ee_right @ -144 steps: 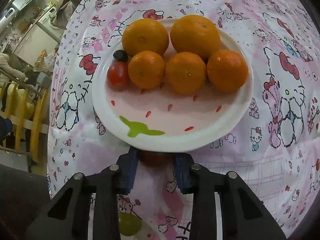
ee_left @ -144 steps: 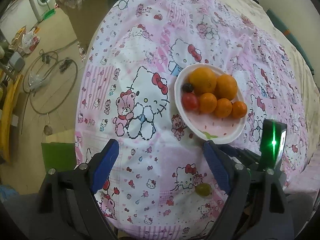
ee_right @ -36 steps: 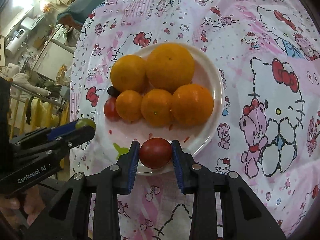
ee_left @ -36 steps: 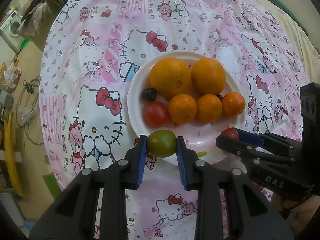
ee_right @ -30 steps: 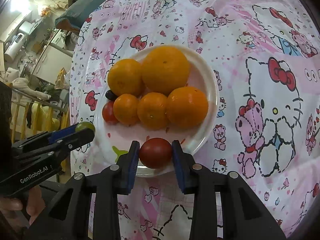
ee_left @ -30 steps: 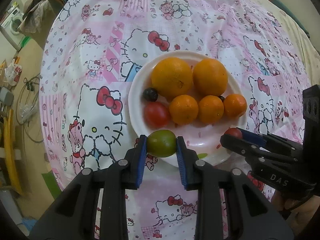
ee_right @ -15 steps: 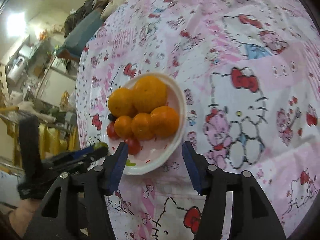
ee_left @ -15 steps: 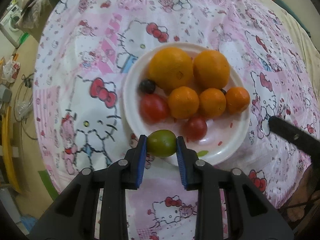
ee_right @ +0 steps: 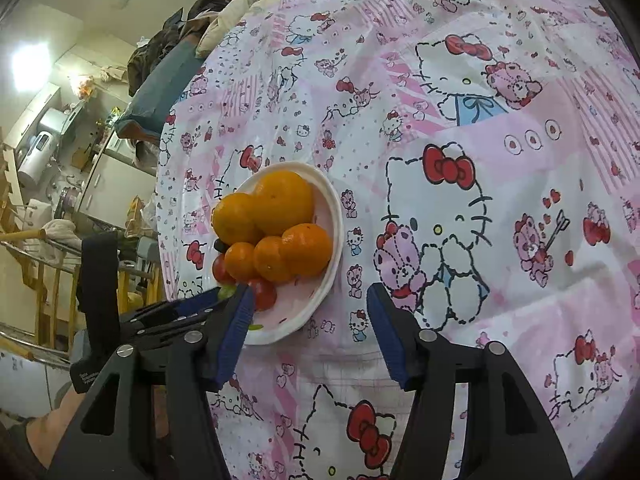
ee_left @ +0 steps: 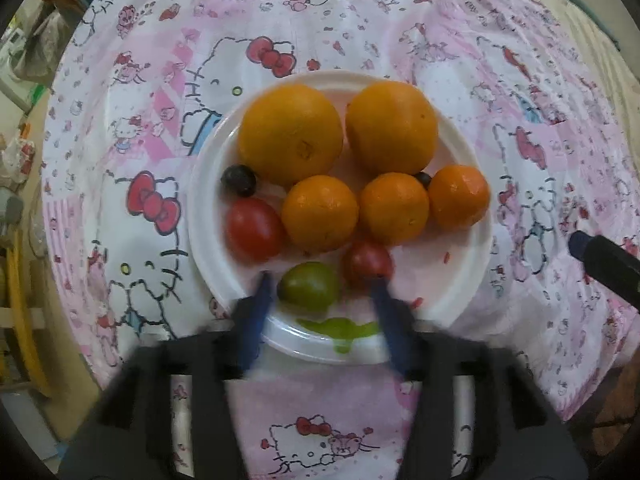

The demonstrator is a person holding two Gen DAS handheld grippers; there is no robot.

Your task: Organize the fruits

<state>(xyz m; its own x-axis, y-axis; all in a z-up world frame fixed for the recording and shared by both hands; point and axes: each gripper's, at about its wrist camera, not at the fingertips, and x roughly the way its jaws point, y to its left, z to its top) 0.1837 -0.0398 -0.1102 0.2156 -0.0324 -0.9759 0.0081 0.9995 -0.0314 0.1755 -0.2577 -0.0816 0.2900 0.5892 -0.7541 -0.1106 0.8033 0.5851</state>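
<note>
Blurred left gripper (ee_left: 320, 296), fingers opening, free of the green tomato (ee_left: 309, 286) on the white round plate (ee_left: 208, 240); five oranges, second dark berry half-hidden.

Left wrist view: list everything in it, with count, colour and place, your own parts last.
Plate: one, white, centre of the cloth.
Large oranges: two, orange, far side of the plate.
Small oranges: three, orange, row across the middle.
Dark berries: two, near-black, beside the oranges.
Red tomatoes: two, left and near-centre.
Green tomato: one, near rim, between the fingers.
Tablecloth: one, pink cartoon print.
Left gripper: jaws opening, pads clear of the green tomato.
Right gripper: tip at right edge.
</note>
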